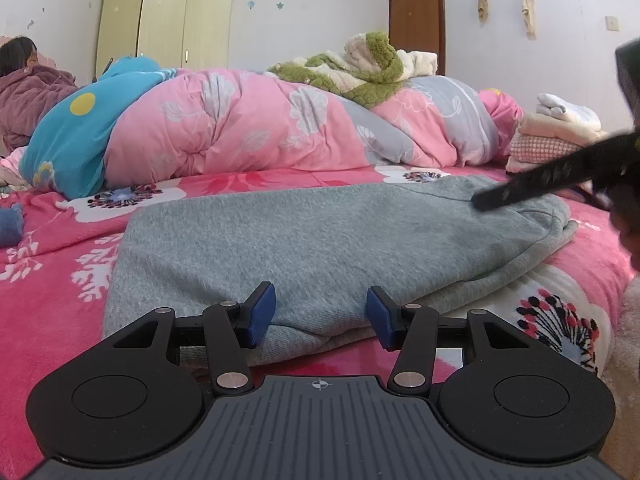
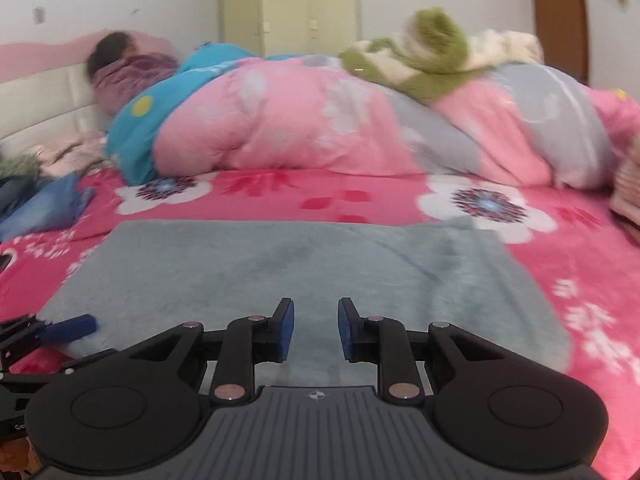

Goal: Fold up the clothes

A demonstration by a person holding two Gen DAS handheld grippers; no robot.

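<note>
Both tongs stand parted with nothing between their blue pads. The left tongs [image 1: 321,316] hover half open at the near edge of the gray sweatshirt [image 1: 320,248], the pads straddling the thick folded hem without pressing it. The right tongs [image 2: 316,330] show a narrower gap and sit above the same gray sweatshirt [image 2: 280,280], also clear of the cloth; from the left wrist view one black finger [image 1: 532,186] of the right tool reaches in over the far right part of the garment.

The sweatshirt lies flat in several layers on the pink floral bedsheet [image 1: 60,280], already doubled into a rough rectangle. My reading is that it sits near the bed's front edge so both tools can reach a side each for the next fold, with the left one lined up to pinch the hem.

Behind it, a bunched pink quilt [image 1: 248,128] carries a green and cream fleece garment [image 1: 360,68]. A stack of folded clothes [image 1: 560,132] rests at the right, probably finished pieces kept apart from the work. A person [image 1: 24,84] in a purple robe lies at the far left.

No brand, label or writing can be read anywhere.
</note>
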